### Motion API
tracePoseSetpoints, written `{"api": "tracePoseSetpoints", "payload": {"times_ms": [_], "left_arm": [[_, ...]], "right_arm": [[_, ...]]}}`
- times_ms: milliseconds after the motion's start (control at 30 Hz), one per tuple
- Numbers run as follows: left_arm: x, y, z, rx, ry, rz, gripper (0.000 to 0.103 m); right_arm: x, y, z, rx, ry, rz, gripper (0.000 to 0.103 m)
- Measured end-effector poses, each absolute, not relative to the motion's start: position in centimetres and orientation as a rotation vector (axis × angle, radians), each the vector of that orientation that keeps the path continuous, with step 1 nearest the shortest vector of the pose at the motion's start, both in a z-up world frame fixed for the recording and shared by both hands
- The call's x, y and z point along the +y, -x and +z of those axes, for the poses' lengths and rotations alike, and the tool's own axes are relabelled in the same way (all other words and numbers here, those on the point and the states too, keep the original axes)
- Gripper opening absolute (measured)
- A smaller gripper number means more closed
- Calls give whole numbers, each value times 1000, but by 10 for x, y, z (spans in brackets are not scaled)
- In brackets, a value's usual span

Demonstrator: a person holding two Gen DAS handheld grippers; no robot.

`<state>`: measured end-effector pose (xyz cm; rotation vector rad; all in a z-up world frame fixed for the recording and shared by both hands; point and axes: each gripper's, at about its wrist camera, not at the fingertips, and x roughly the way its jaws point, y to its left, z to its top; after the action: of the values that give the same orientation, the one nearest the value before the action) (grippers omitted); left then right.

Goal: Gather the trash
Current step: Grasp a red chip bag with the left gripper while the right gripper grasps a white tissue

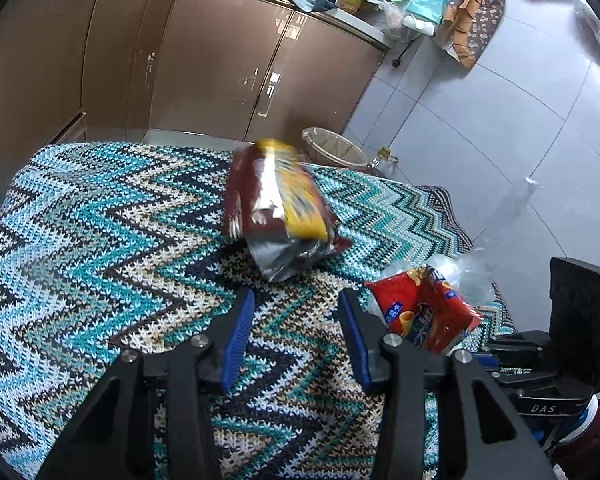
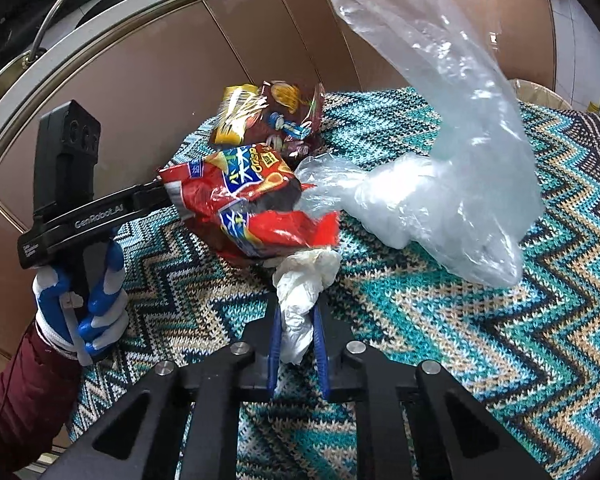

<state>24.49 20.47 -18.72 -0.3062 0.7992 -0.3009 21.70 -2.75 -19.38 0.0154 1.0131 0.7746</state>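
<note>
We look down along each gripper's fingers, close over zigzag blanket [image 1: 100,240]; both views share red snack bag [image 2: 244,200].

Right gripper [image 2: 296,332]: blue pads pinch a white tissue [image 2: 304,284], low centre.
Red wrapper [image 2: 244,200]: crumpled, touching the tissue's top, over the zigzag cloth [image 2: 440,320].
Maroon wrapper [image 2: 268,116]: behind the red one, near the cloth's far edge.
Clear bag [image 2: 440,168]: right of the red wrapper, rising to the top edge.
Left gripper [image 2: 156,196]: fingertips hidden behind the red wrapper; held by a blue-and-white gloved hand [image 2: 84,304].
</note>
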Motion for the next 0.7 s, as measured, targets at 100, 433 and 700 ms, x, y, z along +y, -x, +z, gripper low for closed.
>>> {"api": "tracePoseSetpoints", "payload": {"times_ms": [100,433,700], "left_arm": [[201,-244,-187,801,318,-312,41],[183,-206,-170,760,369,-478,46],[142,-187,-159,761,282,-547,51]], "right_arm": [[-34,-213,-193,1008,-10,771,13],[-55,-208,-188,989,-18,744,13],[-60,-203,-183,984,-21,742,13]]}}
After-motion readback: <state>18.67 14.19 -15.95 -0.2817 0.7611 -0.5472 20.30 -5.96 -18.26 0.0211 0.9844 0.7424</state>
